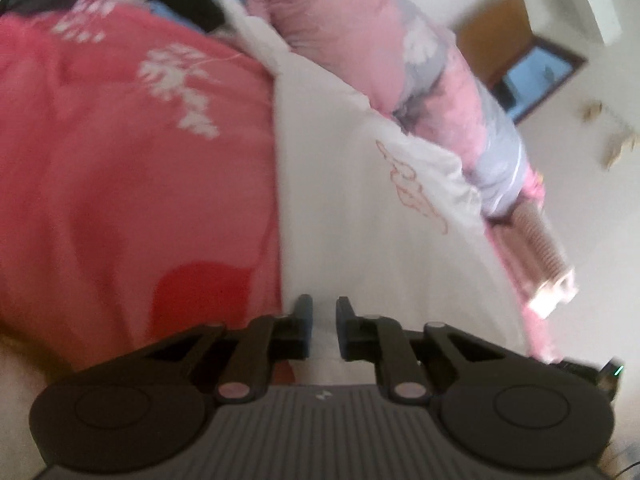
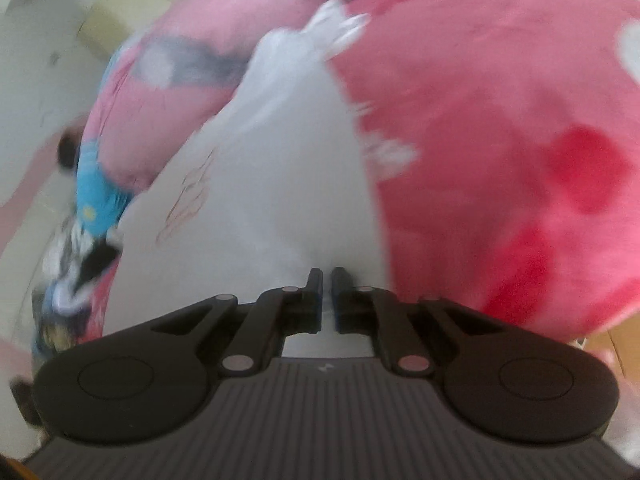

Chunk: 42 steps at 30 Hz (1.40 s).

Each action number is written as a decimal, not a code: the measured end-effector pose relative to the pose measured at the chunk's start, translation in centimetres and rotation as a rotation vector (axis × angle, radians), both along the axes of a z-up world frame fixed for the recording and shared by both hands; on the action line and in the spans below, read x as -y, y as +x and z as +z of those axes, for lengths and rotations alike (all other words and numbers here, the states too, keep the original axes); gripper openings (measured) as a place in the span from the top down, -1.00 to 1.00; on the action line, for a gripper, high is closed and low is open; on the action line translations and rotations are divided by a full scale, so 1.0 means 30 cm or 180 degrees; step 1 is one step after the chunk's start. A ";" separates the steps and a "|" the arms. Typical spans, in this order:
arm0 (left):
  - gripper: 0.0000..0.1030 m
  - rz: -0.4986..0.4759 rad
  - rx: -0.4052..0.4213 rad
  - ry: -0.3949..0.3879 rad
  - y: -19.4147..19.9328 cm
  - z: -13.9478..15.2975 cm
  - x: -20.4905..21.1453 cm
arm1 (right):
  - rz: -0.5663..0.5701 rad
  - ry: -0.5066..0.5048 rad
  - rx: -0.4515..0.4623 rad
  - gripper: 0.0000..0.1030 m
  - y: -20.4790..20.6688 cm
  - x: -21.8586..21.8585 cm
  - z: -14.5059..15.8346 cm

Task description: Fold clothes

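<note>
One white garment (image 1: 360, 208), light, limp and likely to slide, lies on the pink bedspread (image 1: 120, 160) before both grippers, left gripper (image 1: 324, 312) jaws narrowly parted, right gripper (image 2: 327, 280) jaws pinching its near edge; best gripped at hems or corners.

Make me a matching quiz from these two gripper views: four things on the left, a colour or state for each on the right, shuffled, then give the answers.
Things:
1. white garment
2. bedspread
3. right gripper
4. quilt

Colours or states:
A. pale pink with grey patches
B. jaws nearly together on white cloth
C. coral red with white leaf prints
D. white with a thin pink line drawing

Pairs: 1-D, 2-C, 3-B, 4-A
</note>
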<state>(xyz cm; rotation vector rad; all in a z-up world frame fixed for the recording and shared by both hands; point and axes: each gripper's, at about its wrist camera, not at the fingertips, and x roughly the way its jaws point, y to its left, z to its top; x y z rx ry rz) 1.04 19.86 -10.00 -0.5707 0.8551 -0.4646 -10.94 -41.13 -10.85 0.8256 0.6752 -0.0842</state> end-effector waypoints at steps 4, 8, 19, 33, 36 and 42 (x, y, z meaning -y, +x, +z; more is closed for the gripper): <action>0.26 0.0069 0.0060 0.0240 0.013 0.057 -0.009 | -0.0441 -0.0217 -0.0111 0.86 -0.079 0.069 0.037; 0.19 -0.0024 0.0235 0.0405 0.050 0.125 0.040 | -0.0419 -0.0217 0.0184 0.86 -0.079 0.060 0.097; 0.18 -0.0285 0.0456 0.0983 0.169 0.062 0.274 | 0.0519 -0.0136 0.0171 1.00 0.280 -0.125 0.014; 0.01 0.0331 0.0552 0.0603 0.202 0.071 0.125 | -0.0260 -0.0554 0.0201 0.81 0.249 0.067 0.068; 0.01 0.0484 0.0441 0.0697 0.251 0.043 0.101 | -0.0212 -0.0589 0.0192 0.63 0.319 0.086 0.051; 0.51 0.0486 0.0627 0.0931 0.257 0.019 0.125 | -0.0015 -0.0608 0.0091 0.57 0.404 0.075 0.011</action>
